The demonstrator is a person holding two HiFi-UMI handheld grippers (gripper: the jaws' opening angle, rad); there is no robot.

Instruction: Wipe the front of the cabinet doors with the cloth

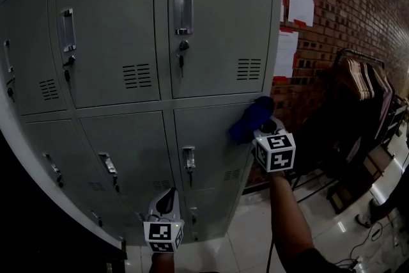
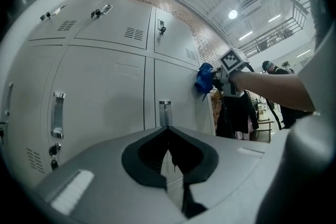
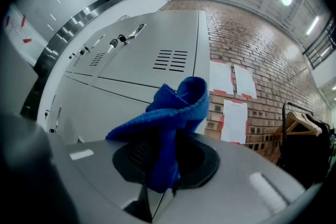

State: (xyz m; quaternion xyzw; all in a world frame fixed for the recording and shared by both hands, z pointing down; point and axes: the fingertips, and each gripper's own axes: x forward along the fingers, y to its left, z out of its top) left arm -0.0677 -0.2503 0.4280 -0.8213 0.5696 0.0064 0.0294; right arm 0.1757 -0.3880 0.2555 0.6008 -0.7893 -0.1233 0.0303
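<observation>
In the head view the blue cloth (image 1: 251, 119) covers the jaw tips of the right gripper (image 1: 261, 126), so their grip cannot be read there. In the right gripper view the cloth's lower end vanishes into the dark recess between the jaws, and its bunched folds block the cabinet (image 3: 131, 65) edge just beyond them. Print on the papers (image 3: 234, 97) on the brick wall (image 3: 262, 60), right of the jaws, is too small to read. Behind the left gripper (image 1: 168, 195), the hand (image 1: 162, 262) is mostly cut off by the head view's lower edge
</observation>
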